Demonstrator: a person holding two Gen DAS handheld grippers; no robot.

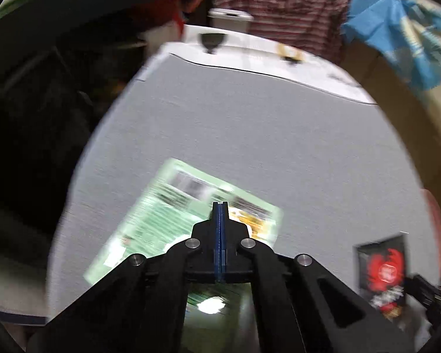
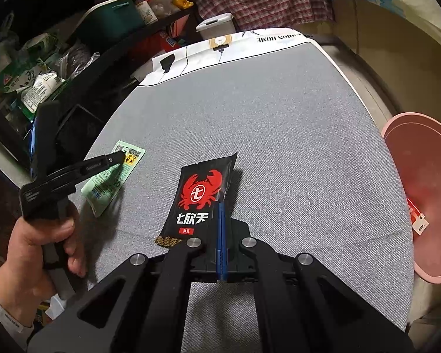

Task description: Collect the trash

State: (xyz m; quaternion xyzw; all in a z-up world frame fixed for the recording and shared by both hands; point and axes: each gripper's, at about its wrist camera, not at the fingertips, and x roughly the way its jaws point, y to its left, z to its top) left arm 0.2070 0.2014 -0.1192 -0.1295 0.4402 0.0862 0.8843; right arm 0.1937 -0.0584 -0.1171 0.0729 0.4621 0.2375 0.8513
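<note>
1. Two grippers are in use, each closed on one flat packet of trash. The right gripper point(image 2: 222, 206) has its blue pads pressed together on the right edge of the black packet point(image 2: 203, 197). The thin film lets the pads meet almost fully.
2. The black packet stands tilted up from the table point(image 2: 294, 135), lower corner near the cloth. Holding it by one edge keeps the printed face clear and leaves it free to swing toward the bin point(image 2: 420, 194).
3. The left gripper point(image 1: 220, 206) is likewise closed, pinching the green packet point(image 1: 167, 217) near its yellow-marked end. In the right view the left gripper's tip sits on that end while the far end rests on the cloth, so the packet appears gripped but not yet fully lifted.
4. A hand point(image 2: 44, 244) wraps the left gripper's pistol-style handle, with a pale cuff at the wrist.
5. Materials: both packets are glossy, flat, rectangular plastic sachets. The black one carries a red crab print and a torn, uneven top edge. The green one shows small print and a barcode.
6. The table is covered in grey woven cloth, with a white printed sheet at its far end. The coarse weave likely resists sliding, so an edge pinch suits it.
7. The bin is pink, round, smooth plastic, beside the table's right edge and below its surface. A red-and-white scrap already lies inside.
8. Cluttered shelves stand left; checked fabric hangs behind.
</note>
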